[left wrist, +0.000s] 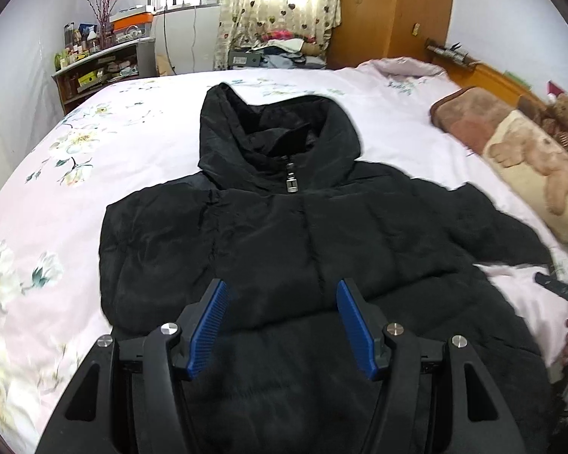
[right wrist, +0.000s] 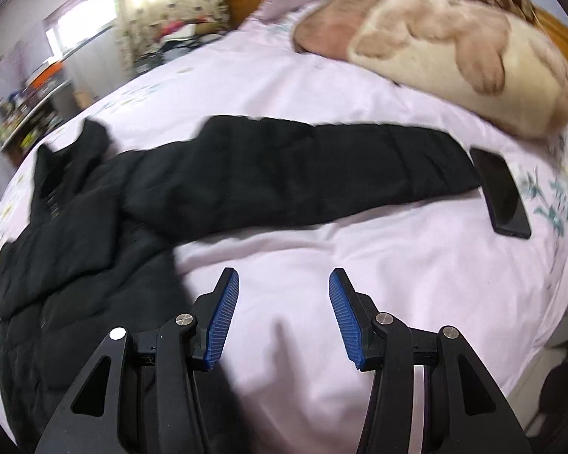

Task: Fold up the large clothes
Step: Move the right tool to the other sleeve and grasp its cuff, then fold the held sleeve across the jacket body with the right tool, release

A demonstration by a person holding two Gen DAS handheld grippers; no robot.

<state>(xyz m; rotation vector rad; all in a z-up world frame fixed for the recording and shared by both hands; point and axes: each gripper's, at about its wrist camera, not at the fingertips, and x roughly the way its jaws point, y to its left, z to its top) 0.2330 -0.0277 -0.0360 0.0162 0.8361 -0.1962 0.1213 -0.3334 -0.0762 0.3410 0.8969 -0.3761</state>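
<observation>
Black hooded puffer jacket (left wrist: 284,234) spread front-up on bed (left wrist: 140,143) for folding; left tool (left wrist: 282,325) above hem, right tool (right wrist: 284,314) beside jacket, both released, empty.

Two black, angular grippers, left gripper (left wrist: 282,325) and right gripper (right wrist: 284,317), with ribbed blue finger pads (left wrist: 208,329) and round silver pivot screws (right wrist: 184,319).

Jacket (left wrist: 284,234) on bed (left wrist: 140,159) (phone (right wrist: 501,196) beside)
</observation>
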